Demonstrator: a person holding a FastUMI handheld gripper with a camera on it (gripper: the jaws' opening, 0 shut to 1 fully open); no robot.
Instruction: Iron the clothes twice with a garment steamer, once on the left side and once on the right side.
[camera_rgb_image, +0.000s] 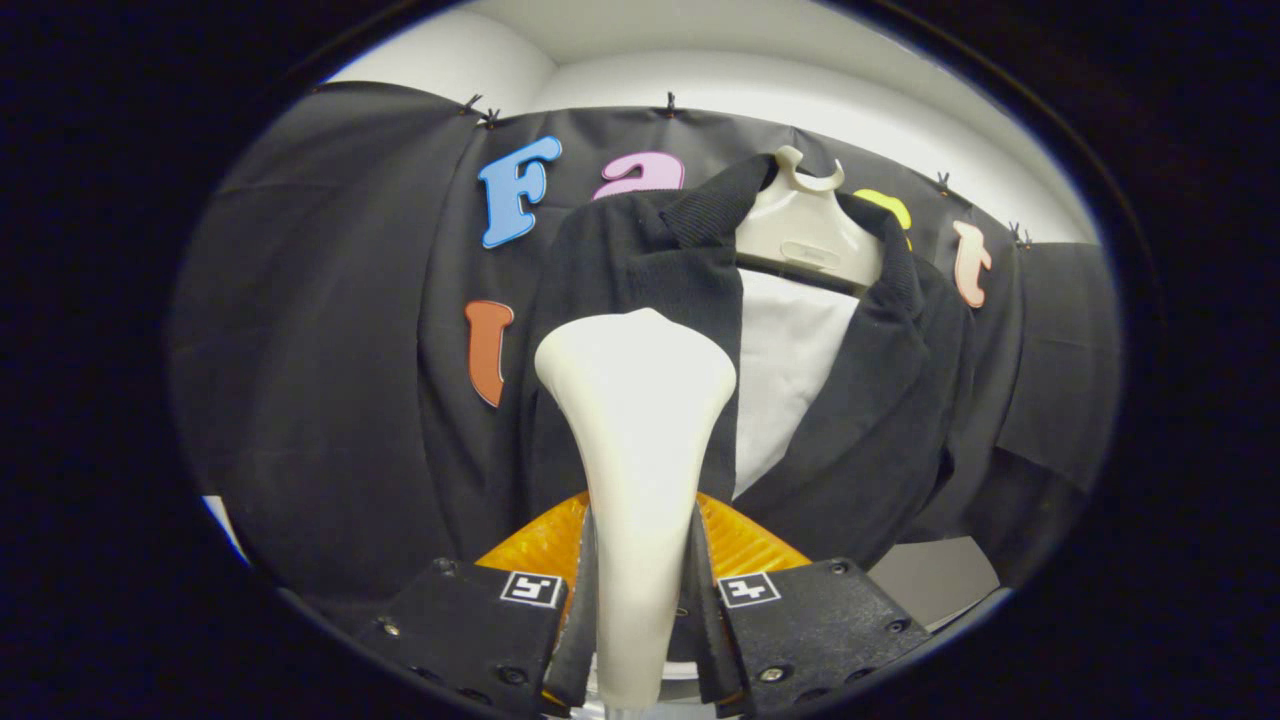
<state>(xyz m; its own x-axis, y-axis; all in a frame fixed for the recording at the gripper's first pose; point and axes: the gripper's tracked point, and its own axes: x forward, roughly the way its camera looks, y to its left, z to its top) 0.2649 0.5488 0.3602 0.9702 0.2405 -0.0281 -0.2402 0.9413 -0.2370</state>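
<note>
A cream garment steamer (637, 440) stands upright between my fingers, and my gripper (640, 600) is shut on its narrow handle. Its wide head rests against or just in front of the left front panel of a black jacket (870, 400). The jacket hangs open on a cream hanger board (808, 235), with a white board panel (785, 370) showing between its two lapels. The steamer hides the lower part of the left panel.
The booth's black cloth wall (330, 330) hangs behind and to both sides of the jacket. A white wall and ceiling (720, 70) rise above it. A grey surface (930, 585) lies below the jacket on the right.
</note>
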